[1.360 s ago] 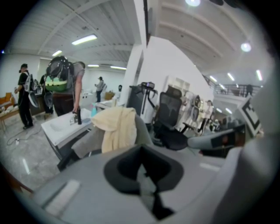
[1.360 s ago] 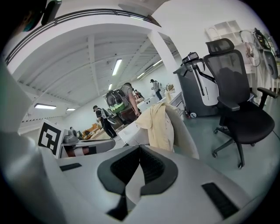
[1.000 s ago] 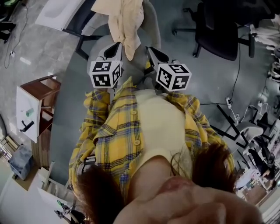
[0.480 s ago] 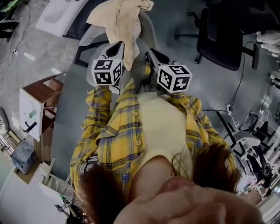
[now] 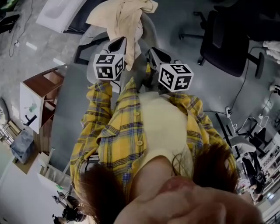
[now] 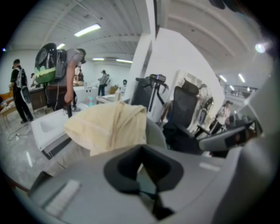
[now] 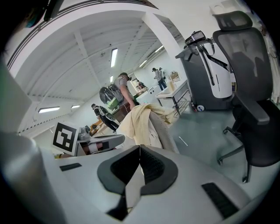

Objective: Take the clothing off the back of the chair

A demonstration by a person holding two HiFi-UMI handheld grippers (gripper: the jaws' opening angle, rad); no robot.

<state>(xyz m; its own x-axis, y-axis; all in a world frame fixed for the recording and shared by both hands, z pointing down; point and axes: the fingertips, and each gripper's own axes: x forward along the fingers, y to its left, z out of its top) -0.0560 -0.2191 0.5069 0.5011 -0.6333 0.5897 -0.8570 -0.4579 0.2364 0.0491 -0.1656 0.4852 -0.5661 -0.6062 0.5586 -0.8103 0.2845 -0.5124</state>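
Note:
A cream garment (image 5: pixel 124 19) hangs over the back of a grey chair (image 5: pixel 146 33) straight ahead of me. My left gripper (image 5: pixel 119 43) is shut with nothing in it. Its tips are just short of the garment's hanging end. In the left gripper view the garment (image 6: pixel 109 124) fills the middle, just beyond the shut jaws (image 6: pixel 141 154), with the chair back (image 6: pixel 155 133) to its right. My right gripper (image 5: pixel 153 52) is also shut and empty, beside the chair's right edge. The right gripper view shows the garment (image 7: pixel 140 120) and chair back (image 7: pixel 165 133) past its tips (image 7: pixel 140 148).
A black office chair (image 5: pixel 227 39) stands on the floor at the right, and a small wooden cabinet (image 5: pixel 37 98) at the left. A white table (image 5: pixel 61 13) lies behind the grey chair. People (image 6: pixel 61 74) stand farther back in the room.
Both grippers have moved forward toward the chair. The left one's tips now sit next to the hanging end of the garment. Neither gripper has opened.

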